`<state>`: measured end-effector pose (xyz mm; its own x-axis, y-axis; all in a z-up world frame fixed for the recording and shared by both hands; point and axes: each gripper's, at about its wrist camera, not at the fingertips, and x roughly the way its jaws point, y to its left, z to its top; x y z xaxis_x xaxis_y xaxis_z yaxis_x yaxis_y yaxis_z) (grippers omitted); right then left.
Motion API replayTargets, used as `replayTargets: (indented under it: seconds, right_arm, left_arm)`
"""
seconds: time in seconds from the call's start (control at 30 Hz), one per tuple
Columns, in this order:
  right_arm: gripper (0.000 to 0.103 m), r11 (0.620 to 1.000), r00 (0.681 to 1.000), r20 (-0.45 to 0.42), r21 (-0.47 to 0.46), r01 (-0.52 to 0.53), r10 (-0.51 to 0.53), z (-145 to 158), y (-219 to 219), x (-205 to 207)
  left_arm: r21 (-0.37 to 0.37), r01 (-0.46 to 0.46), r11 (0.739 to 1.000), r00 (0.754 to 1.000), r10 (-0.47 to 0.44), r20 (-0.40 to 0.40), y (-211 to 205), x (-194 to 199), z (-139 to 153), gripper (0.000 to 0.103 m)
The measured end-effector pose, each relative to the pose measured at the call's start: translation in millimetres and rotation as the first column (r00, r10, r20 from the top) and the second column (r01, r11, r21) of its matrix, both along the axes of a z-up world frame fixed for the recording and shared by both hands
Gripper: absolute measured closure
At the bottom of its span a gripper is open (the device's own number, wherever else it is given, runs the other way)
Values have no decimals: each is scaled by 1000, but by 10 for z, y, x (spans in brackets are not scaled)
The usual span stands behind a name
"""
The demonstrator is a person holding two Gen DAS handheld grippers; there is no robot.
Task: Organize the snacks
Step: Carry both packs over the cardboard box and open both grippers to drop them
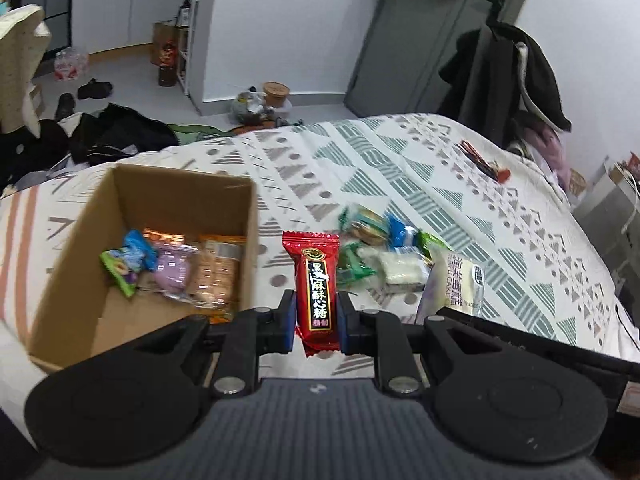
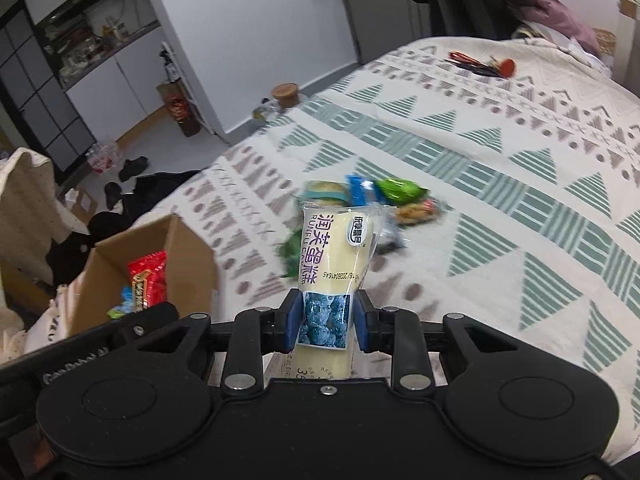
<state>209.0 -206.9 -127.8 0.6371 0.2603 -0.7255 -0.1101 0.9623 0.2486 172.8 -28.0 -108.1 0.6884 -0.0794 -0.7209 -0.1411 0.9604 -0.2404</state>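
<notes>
My left gripper (image 1: pixel 316 314) is shut on a red candy packet (image 1: pixel 316 280), held upright just right of the open cardboard box (image 1: pixel 172 196). Several wrapped snacks (image 1: pixel 176 268) lie inside the box. My right gripper (image 2: pixel 326 318) is shut on a pale cake packet with a blue picture (image 2: pixel 336 252), raised above the bed. This cake packet (image 1: pixel 456 284) also shows at the right of the left wrist view. A loose pile of snacks (image 1: pixel 380 248) (image 2: pixel 380 196) lies on the patterned bedspread (image 2: pixel 500 184) beyond both grippers. From the right wrist view the red packet (image 2: pixel 148 280) appears against the box (image 2: pixel 188 264).
Dark, red-tipped tools (image 1: pixel 484 164) (image 2: pixel 480 65) lie far back on the bed. Dark clothes (image 1: pixel 116 132) and shoes cover the floor past the bed's edge. A coat stand with jackets (image 1: pixel 516 68) stands at the far right corner.
</notes>
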Motion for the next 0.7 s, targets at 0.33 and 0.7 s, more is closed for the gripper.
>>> replayTargets:
  seconds: [0.33, 0.7]
  right_arm:
    - [76, 997, 996, 44, 5, -78, 77, 210, 489, -28]
    - [76, 991, 990, 52, -7, -133, 133, 254, 940, -42]
  left_arm:
    - [-28, -125, 992, 992, 126, 9, 462, -59, 55, 84]
    - [-42, -214, 976, 977, 214, -11, 883, -107, -16, 84]
